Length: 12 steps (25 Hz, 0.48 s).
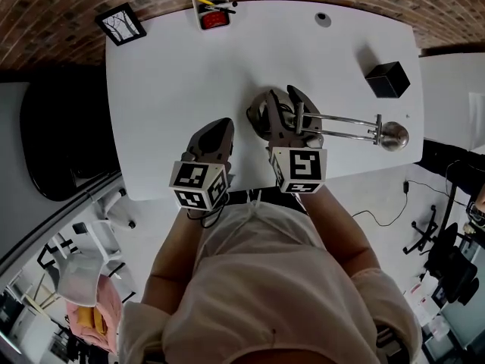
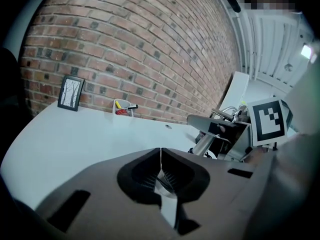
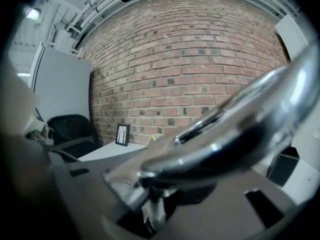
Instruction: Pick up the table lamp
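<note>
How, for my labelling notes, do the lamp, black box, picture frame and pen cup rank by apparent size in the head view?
1. the lamp, clearly largest
2. the picture frame, slightly ahead of the rest
3. the black box and the pen cup look alike, too close to rank

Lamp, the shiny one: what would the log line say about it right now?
shiny chrome table lamp: on white table | right gripper: shut on lamp | left gripper: shut, empty, over table

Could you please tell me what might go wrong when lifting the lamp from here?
The right gripper grips the table lamp near its base, while the head juts far sideways, so it may swing or twist. The polished metal could slip in the jaws. A swing might hit the black box.
</note>
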Each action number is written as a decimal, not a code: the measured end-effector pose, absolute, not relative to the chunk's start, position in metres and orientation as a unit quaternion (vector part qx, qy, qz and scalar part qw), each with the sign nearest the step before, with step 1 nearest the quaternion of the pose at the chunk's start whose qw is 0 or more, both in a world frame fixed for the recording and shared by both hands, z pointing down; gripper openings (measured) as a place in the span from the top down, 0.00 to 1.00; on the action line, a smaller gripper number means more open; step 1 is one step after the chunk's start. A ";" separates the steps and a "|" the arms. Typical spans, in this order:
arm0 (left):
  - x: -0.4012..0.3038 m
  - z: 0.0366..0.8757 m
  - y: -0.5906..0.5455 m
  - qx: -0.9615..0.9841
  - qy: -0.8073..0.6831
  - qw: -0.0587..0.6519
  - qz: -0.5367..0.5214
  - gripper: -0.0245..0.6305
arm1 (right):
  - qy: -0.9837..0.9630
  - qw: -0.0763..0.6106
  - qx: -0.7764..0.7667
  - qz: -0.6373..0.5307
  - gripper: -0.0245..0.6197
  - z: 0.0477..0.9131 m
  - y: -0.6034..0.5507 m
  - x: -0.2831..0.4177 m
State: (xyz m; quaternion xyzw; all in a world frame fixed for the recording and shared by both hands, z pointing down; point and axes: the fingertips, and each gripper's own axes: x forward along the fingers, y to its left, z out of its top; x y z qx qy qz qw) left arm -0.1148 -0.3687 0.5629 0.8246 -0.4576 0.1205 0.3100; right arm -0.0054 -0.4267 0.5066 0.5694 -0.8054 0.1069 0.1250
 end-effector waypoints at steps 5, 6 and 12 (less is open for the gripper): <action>-0.116 0.568 -0.366 0.822 -0.455 0.321 0.122 0.93 | -0.780 0.126 0.604 0.100 0.89 0.506 -0.431 0.005; -0.117 0.569 -0.366 0.821 -0.455 0.322 0.123 0.93 | -0.780 0.128 0.605 0.101 0.90 0.506 -0.430 0.005; -0.115 0.575 -0.364 0.818 -0.452 0.334 0.123 0.93 | -0.777 0.139 0.604 0.105 0.91 0.509 -0.428 0.006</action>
